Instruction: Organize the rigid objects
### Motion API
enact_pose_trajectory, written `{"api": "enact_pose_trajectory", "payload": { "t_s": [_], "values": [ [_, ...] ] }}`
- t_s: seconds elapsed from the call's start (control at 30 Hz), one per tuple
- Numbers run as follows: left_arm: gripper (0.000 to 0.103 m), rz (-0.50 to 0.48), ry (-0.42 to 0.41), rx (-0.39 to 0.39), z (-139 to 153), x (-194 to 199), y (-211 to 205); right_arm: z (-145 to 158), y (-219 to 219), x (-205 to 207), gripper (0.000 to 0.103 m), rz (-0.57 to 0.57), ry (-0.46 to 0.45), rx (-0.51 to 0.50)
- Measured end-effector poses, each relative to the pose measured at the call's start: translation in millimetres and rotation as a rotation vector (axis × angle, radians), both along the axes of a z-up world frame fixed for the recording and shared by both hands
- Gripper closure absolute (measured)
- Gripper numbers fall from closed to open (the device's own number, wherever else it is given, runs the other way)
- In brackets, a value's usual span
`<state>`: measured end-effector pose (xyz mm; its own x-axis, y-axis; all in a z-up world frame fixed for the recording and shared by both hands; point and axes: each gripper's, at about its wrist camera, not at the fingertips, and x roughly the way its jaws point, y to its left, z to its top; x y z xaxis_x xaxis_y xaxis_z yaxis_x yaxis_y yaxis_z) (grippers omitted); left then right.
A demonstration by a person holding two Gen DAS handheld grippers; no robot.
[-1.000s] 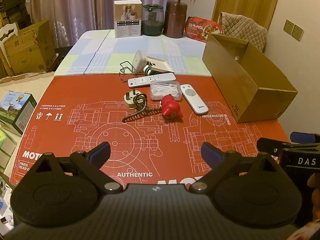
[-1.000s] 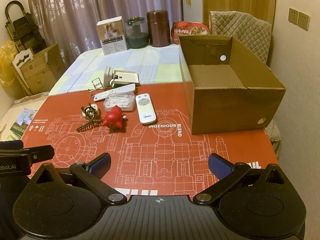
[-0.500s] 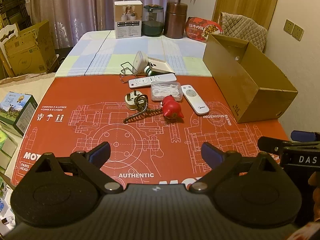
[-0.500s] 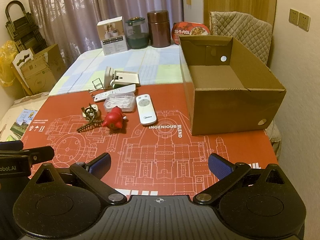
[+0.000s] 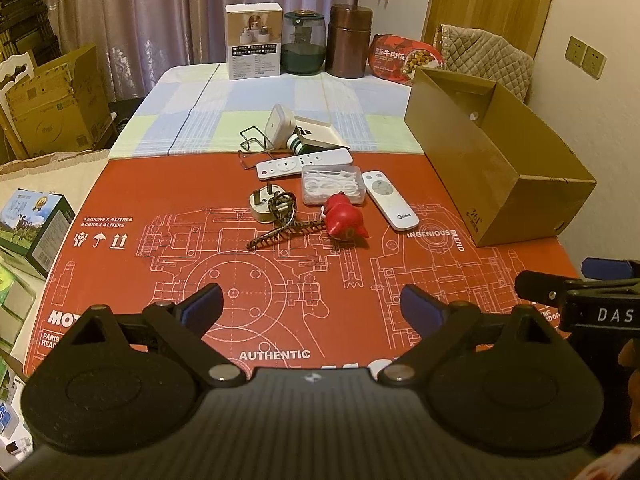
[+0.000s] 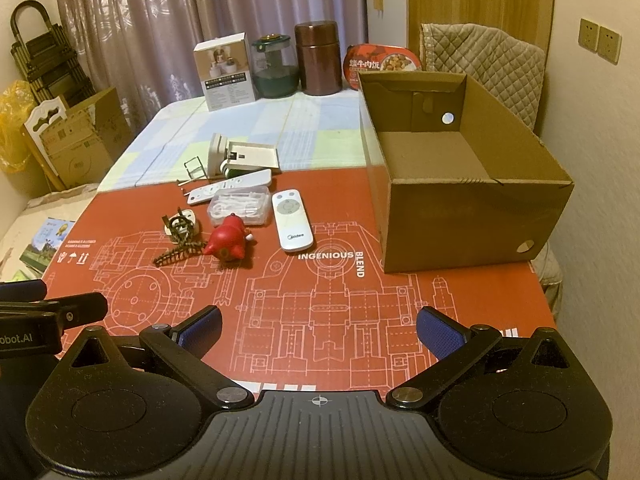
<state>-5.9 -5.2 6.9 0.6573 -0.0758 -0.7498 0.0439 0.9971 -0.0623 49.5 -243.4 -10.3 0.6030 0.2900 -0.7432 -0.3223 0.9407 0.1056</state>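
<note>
A cluster of objects lies mid-table on the red mat (image 5: 160, 272): a red toy figure (image 5: 343, 222), a short white remote (image 5: 390, 199), a long white remote (image 5: 303, 164), a clear box of floss picks (image 5: 333, 184), a white plug (image 5: 267, 205), a brown hair claw (image 5: 285, 227) and a white device (image 5: 300, 134). An open cardboard box (image 6: 460, 184) stands to their right and looks empty inside. My left gripper (image 5: 311, 307) and right gripper (image 6: 318, 330) are open, empty, low over the near mat, well short of the cluster.
A white carton (image 5: 253, 42), a green jar (image 5: 304, 42), a brown canister (image 5: 349, 42) and a red food pack (image 5: 404, 60) stand at the table's far edge. A padded chair (image 6: 484, 68) is behind the box. Boxes (image 5: 52, 104) sit on the floor at left.
Both grippers have moved slightly forward toward the cluster. Nothing on the table has moved.
</note>
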Motion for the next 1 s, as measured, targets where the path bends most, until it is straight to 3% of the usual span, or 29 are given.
{"api": "enact_pose_trajectory", "payload": {
  "t_s": [0.53,1.0],
  "values": [
    [0.010,-0.019,0.005,-0.014,-14,20,7,-15,6,15,0.002,0.011,0.018,-0.019],
    [0.013,-0.148,0.021,0.115,-54,103,40,-42,33,62,0.003,0.089,0.001,0.031]
  ]
}}
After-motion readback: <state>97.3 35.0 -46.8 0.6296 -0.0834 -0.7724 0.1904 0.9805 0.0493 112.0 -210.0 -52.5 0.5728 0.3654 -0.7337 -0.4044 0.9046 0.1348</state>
